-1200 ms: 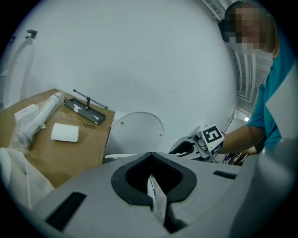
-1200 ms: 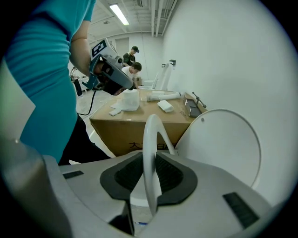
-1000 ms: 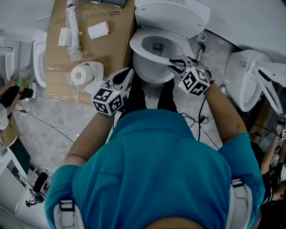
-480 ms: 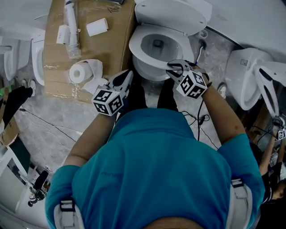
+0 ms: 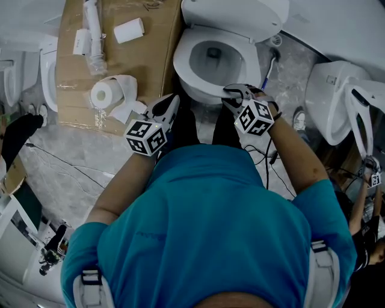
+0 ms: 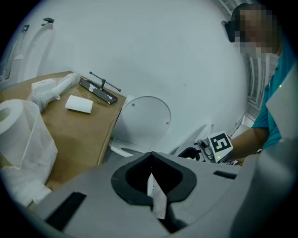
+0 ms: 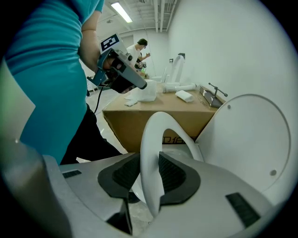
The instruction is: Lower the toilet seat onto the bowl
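Observation:
The white toilet (image 5: 192,90) stands ahead of me with its lid (image 5: 234,15) upright against the wall. Its seat ring (image 5: 183,66) lies flat over the bowl in the head view. My right gripper (image 5: 231,91) is at the seat's front right rim. In the right gripper view the seat's rim (image 7: 151,139) runs between the two pads of that gripper (image 7: 150,174), whose jaws are opening. My left gripper (image 5: 171,99) hangs shut and empty in front of the bowl, a little to the left of it.
A cardboard box (image 5: 150,54) with a toilet paper roll (image 5: 102,93) and small packets stands left of the toilet. More white toilets stand at the right (image 5: 331,108) and far left (image 5: 48,66). Cables (image 5: 267,159) trail on the stone floor.
The right gripper has come down and toward me with the seat's front rim, and the seat has dropped from tilted over the bowl to flat. The left gripper has hardly moved.

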